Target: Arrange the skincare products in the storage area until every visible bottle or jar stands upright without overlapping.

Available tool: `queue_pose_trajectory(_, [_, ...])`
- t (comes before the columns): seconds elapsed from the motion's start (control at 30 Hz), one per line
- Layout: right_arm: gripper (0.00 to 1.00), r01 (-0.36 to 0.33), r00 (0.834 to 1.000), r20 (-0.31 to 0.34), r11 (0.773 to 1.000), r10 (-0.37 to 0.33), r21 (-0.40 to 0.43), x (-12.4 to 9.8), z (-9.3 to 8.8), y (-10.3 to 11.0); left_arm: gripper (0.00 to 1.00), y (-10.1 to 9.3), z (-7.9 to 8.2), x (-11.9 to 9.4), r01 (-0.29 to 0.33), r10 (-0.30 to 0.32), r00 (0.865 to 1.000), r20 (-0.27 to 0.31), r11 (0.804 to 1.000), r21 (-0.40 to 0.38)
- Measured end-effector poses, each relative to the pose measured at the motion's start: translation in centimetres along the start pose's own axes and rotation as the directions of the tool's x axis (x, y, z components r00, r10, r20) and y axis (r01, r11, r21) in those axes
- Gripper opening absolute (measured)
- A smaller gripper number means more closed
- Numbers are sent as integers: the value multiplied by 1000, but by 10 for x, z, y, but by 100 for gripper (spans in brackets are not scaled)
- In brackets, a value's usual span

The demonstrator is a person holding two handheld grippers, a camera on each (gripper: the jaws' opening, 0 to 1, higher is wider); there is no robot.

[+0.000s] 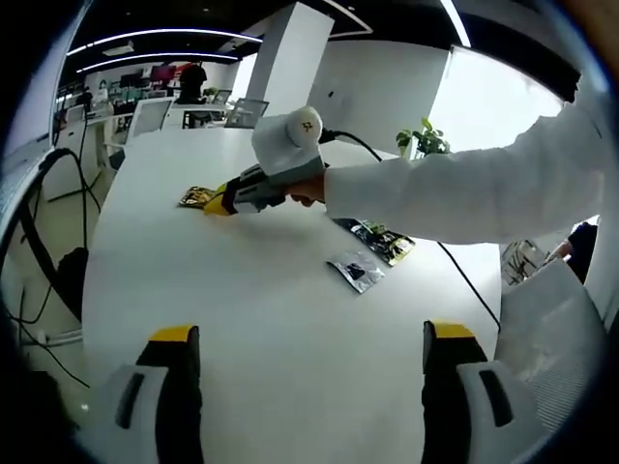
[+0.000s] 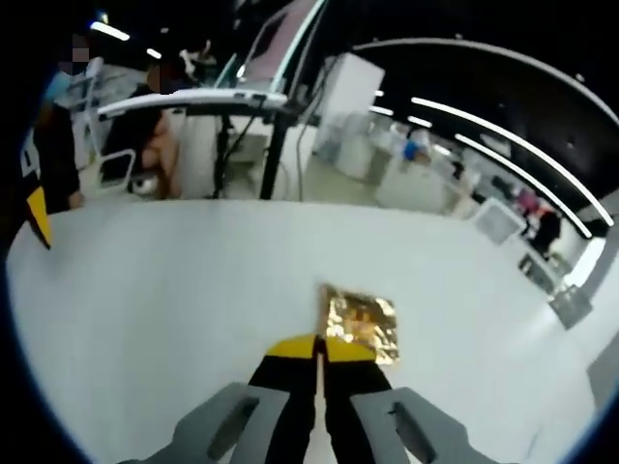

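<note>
Skincare sachets lie flat on the white desk [image 1: 261, 319]. A crinkled gold foil sachet [image 2: 360, 323] sits at the tips of the right gripper [image 2: 319, 350]; the yellow-tipped black jaws are pressed together with no gap visible, tips touching the sachet's near edge. Cannot tell if any foil is pinched between them. In the left gripper view the same gripper [image 1: 221, 198] reaches in from the right, held by a hand [image 1: 308, 189] in a white sleeve [image 1: 464, 193], tips at the gold sachet [image 1: 196, 197] at the far left of the desk.

Two more packets lie right of centre, well apart from the gold one: a silver-grey foil sachet [image 1: 355, 270] and, just beyond it, a dark green-and-black packet [image 1: 380, 239], apparently touching or nearly so.

Left gripper [image 1: 309, 362] hangs over bare desk near the front edge, jaws wide apart, nothing between them; all sachets are well ahead of it.
</note>
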State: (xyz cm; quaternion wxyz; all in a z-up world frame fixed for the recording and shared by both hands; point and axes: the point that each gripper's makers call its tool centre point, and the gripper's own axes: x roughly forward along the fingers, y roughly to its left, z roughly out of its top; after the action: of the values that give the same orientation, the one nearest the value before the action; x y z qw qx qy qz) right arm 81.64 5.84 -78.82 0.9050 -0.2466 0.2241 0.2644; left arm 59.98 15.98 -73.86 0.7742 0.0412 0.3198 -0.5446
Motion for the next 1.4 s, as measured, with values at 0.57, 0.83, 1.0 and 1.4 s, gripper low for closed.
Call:
queue_pose_trajectory(0.57, [0, -1, 1000, 12, 997, 2, -76, -23, 15, 3, 90, -1, 9, -1, 14, -14, 1000, 18, 1000, -21])
queue_pose_trajectory(0.83, [0, -15, 1000, 6, 994, 16, -112, -45, 16, 12, 86, -2, 21, -1, 51, -43, 996, 79, 994, -99])
queue_pose_trajectory(1.0, [0, -15, 1000, 0, 992, 15, -128, -67, 15, 18, 86, -6, 27, -1, 94, -68, 989, 130, 975, -204])
queue_pose_trajectory(1.4, [0, -7, 1000, 7, 986, 8, -164, -119, 16, 42, 83, -13, 45, -7, 174, -88, 965, 247, 920, -350])
